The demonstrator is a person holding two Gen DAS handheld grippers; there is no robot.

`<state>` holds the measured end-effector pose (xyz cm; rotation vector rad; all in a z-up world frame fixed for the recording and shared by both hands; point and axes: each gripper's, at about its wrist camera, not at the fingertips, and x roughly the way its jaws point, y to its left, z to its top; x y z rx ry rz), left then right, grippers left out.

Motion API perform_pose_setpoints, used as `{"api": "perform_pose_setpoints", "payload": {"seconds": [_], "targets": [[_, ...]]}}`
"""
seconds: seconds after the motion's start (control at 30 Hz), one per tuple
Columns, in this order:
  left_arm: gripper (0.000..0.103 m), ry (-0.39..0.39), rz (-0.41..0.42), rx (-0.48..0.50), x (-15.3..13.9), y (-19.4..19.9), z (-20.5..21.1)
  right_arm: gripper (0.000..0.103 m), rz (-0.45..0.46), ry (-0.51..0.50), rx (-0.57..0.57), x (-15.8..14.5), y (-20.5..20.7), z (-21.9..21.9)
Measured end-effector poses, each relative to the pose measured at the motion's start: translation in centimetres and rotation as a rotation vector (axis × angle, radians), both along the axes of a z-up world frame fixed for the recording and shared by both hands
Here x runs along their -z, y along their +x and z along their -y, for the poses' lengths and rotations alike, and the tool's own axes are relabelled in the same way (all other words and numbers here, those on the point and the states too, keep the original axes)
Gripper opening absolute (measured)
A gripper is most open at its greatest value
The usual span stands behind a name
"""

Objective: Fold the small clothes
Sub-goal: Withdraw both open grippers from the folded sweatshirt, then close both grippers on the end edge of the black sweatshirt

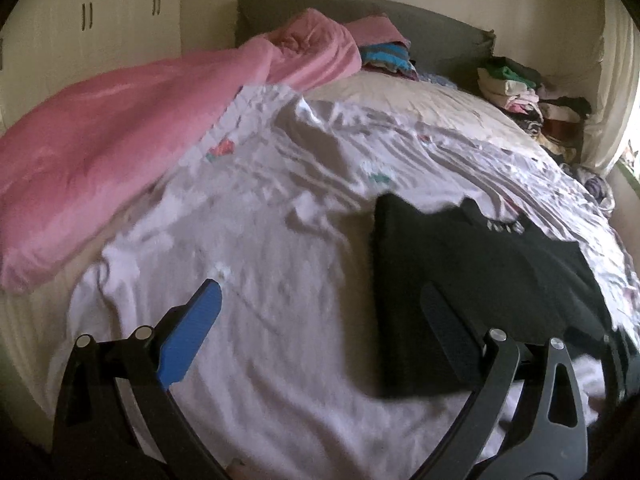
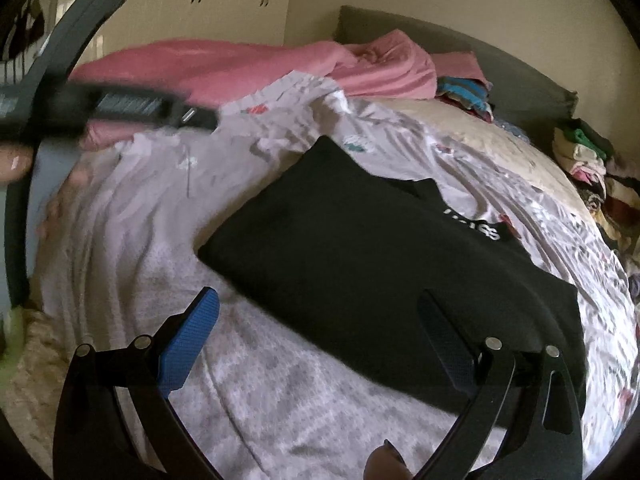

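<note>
Bedroom light falls across a wide bed (image 1: 420, 92) whose rumpled white patterned sheet (image 1: 260, 208) serves as the folding surface, with a pink duvet (image 1: 100, 132) bunched toward the wardrobe side and stacks of folded laundry (image 1: 520, 88) piled near the grey headboard (image 1: 440, 28). Lying flat on the sheet, a black garment (image 2: 360, 248) with white lettering near its neckline already forms a rough rectangle; it appears partly folded, though how many layers it holds cannot be told. Over the sheet just beside that garment, the left gripper (image 1: 324, 316) hovers with its blue-padded jaws spread wide and empty. At the near edge of the cloth, the right gripper (image 2: 320, 320) also stands wide apart, gripping nothing. Judging by its drape, the fabric is soft, light and limp, likely to sag and slide on the sheet when lifted. A pinch at a near corner or along the near hem, one gripper at each end, looks the surest hold for turning it over.
</note>
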<state>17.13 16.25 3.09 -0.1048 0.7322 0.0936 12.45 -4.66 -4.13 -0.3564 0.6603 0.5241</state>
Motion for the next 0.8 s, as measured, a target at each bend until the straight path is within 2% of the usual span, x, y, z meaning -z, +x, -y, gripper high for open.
{"api": "perform_pose_setpoints", "payload": {"seconds": [0.1, 0.2, 0.33, 0.57, 0.7, 0.8], "targets": [[0.093, 0.016, -0.014, -0.001, -0.2, 2.3, 0.4, 0.099, -0.001, -0.042, -0.016, 0.9, 0.7, -1.2], [0.093, 0.068, -0.023, 0.001, -0.6, 5.4, 1.4, 0.099, -0.031, -0.087, -0.046, 2.1, 1.4, -2.4], [0.093, 0.111, -0.043, -0.001, -0.5, 8.7, 2.7, 0.099, -0.023, -0.139, -0.046, 3.3, 1.9, -3.4], [0.093, 0.060, -0.088, -0.013, 0.6, 13.1, 3.6, 0.098, 0.017, -0.210, -0.002, 5.1, 3.3, -4.2], [0.093, 0.026, -0.119, 0.021, 1.7, 14.2, 3.8, 0.098, 0.057, -0.252, 0.009, 5.6, 4.2, -4.8], [0.093, 0.042, -0.132, 0.049, 2.8, 14.6, 4.3, 0.098, 0.062, -0.253, 0.024, 5.8, 4.9, -5.0]]}}
